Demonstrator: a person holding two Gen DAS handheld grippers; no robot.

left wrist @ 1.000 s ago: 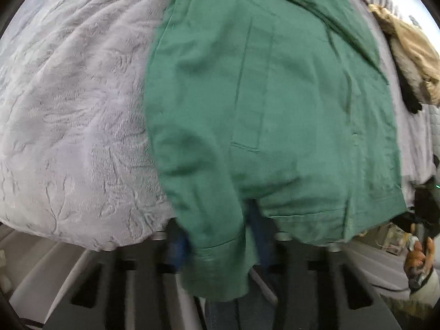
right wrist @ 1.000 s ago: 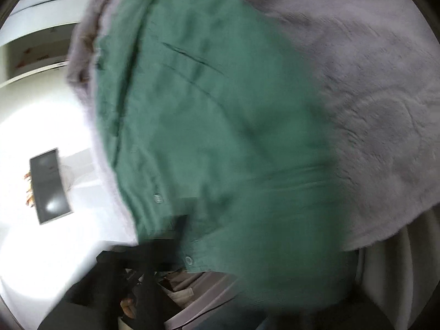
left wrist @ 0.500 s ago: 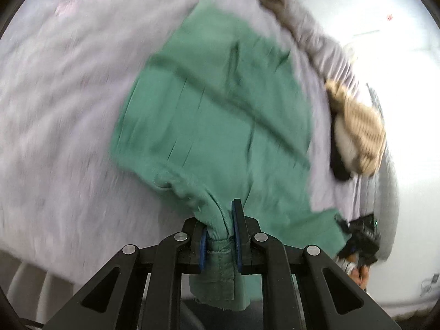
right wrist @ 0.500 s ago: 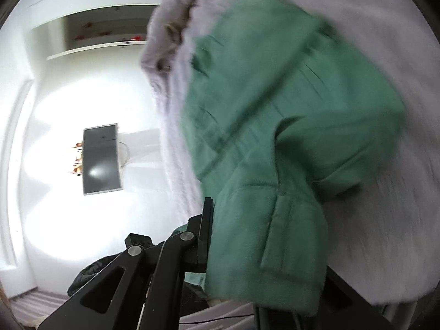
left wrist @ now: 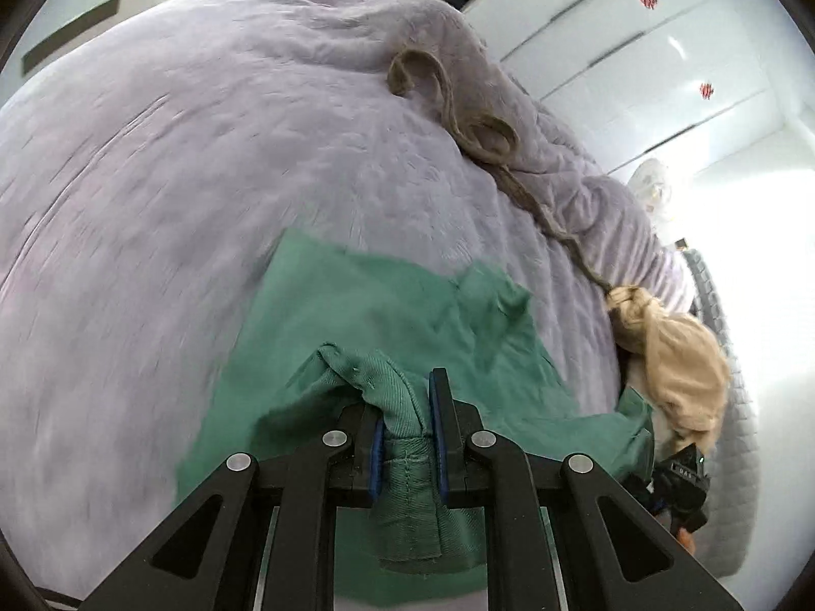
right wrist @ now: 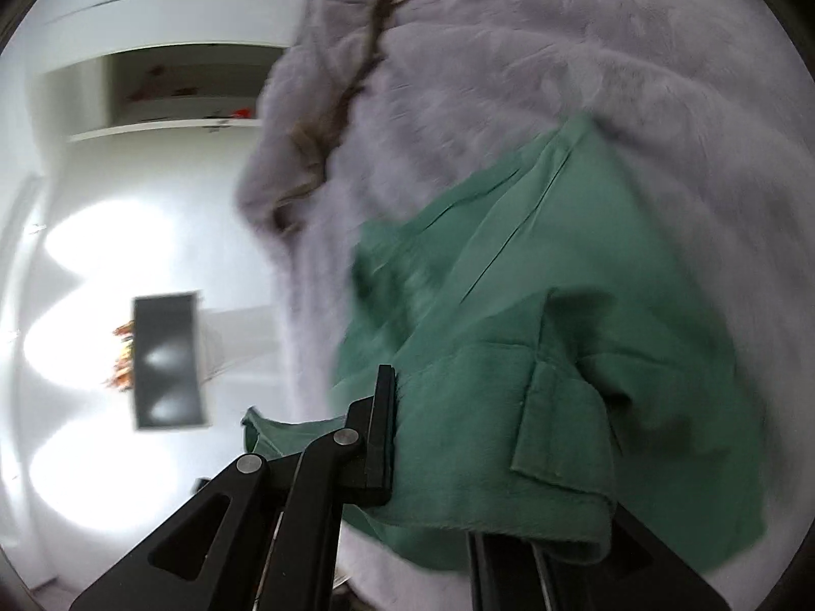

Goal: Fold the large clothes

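Observation:
A green shirt (left wrist: 356, 315) lies partly doubled over on a lilac plush blanket (left wrist: 178, 163). My left gripper (left wrist: 405, 407) is shut on a bunched hem of the green shirt, lifted above the blanket. In the right wrist view the green shirt (right wrist: 535, 305) drapes over my right gripper (right wrist: 433, 407). Its left finger (right wrist: 382, 427) shows, and the cloth hides the right finger. The shirt's edge hangs over the jaws. The right gripper also shows small in the left wrist view (left wrist: 677, 483), at the shirt's far corner.
A beige knitted garment (left wrist: 677, 356) lies at the blanket's right side, with a brown cord (left wrist: 458, 117) trailing across the blanket. White cupboards (left wrist: 662, 51) stand behind. A dark screen (right wrist: 165, 361) hangs on the white wall in the right wrist view.
Both grippers have carried the shirt's lower edge up and forward over the rest of it. The visible spread of green has shrunk and more blanket shows beyond it.

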